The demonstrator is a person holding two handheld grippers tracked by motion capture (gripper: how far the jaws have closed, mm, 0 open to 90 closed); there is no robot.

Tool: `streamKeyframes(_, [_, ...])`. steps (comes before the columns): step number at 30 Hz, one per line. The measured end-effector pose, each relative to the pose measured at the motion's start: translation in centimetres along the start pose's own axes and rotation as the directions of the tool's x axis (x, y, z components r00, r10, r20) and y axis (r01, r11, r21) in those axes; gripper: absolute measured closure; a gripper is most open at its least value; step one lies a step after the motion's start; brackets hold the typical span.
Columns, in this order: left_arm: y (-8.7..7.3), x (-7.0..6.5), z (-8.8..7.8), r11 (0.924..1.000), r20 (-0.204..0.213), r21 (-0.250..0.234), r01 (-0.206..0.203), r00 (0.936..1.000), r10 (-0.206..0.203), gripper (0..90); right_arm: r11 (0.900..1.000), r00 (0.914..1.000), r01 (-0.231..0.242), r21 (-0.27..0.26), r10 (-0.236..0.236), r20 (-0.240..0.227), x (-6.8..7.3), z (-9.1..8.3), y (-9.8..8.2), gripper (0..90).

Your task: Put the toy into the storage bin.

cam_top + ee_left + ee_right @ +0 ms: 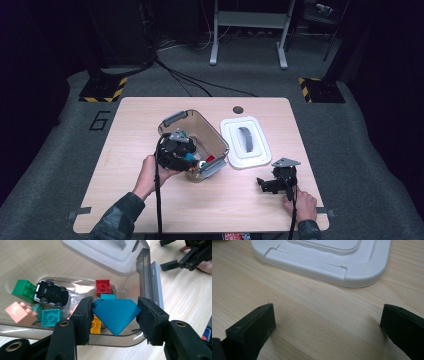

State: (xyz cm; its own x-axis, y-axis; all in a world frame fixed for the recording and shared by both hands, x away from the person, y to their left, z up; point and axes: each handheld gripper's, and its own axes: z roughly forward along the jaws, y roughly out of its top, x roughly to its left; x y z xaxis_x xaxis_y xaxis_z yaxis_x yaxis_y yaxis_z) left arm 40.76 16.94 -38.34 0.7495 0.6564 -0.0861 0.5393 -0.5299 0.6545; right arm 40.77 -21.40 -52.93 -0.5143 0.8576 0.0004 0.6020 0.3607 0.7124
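My left gripper [113,315] is shut on a blue diamond-shaped block [117,313], held over the near rim of a clear smoky plastic bin [216,134]. In the bin lie a toy car [51,293], a red brick [103,286], a green brick [23,289], a pink brick [20,313], a teal brick [50,317] and a yellow brick [95,325]. In the high view the left gripper [192,159] sits at the bin's front left. My right gripper [263,184] rests open on the table, its jaws wide apart [327,322] facing the white lid [324,255].
The white lid [246,142] with a grey handle lies flat to the right of the bin. A round cable hole [238,109] sits near the table's far edge. Bare wood lies between the right gripper and the lid. Cables and a metal frame stand on the floor beyond.
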Motion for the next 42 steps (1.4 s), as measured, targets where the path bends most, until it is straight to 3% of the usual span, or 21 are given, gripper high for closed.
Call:
streamKeyframes(18, [0.1, -0.3, -0.1, 0.9997, 0.031, 0.022, -0.007, 0.9995, 0.006, 46.6, 1.0, 1.0, -0.001, 0.0, 0.001, 0.001, 0.0, 0.0, 0.0, 0.0])
streamKeyframes(23, [0.1, -0.1, -0.4, 0.9999, 0.021, 0.014, 0.003, 0.9998, -0.003, 36.9, 1.0, 1.0, -0.001, 0.0, 0.001, 0.001, 0.0, 0.0, 0.0, 0.0])
streamKeyframes(35, [-1.2, 1.4, -2.4, 0.9982, -0.048, -0.054, 0.028, 0.9984, -0.031, 22.2, 1.0, 1.0, -0.001, 0.0, 0.001, 0.001, 0.0, 0.0, 0.0, 0.0])
streamKeyframes(42, [-3.2, 3.3, -4.2, 0.9894, -0.123, -0.122, 0.08, 0.9879, -0.095, 15.0, 1.0, 1.0, 0.0, 0.0, 0.0, 0.001, 0.0, 0.0, 0.0, 0.0])
